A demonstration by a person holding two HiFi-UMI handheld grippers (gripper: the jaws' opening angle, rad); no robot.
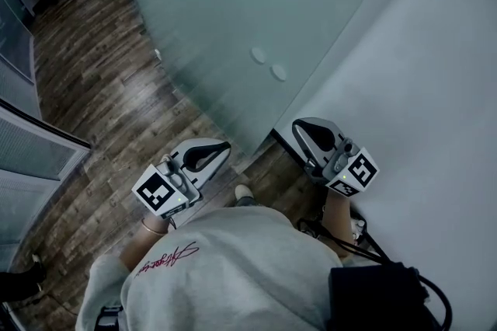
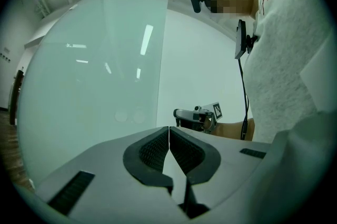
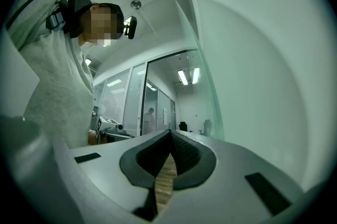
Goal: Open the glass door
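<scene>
Your left gripper [image 1: 224, 146] and right gripper [image 1: 300, 125] each show fingers pressed together, nothing held. The glass door [image 1: 233, 19] stands at twelve o'clock.

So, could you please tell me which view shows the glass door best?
The left gripper view: the glass door faces it broadside, free edge included. The head view looks steeply down it; the right gripper view sees it nearly edge-on.

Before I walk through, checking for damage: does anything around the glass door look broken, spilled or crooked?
Nothing stands out. The glass door shows no cracks, the wooden floor no spill, and the left gripper and right gripper are both shut, empty.
</scene>
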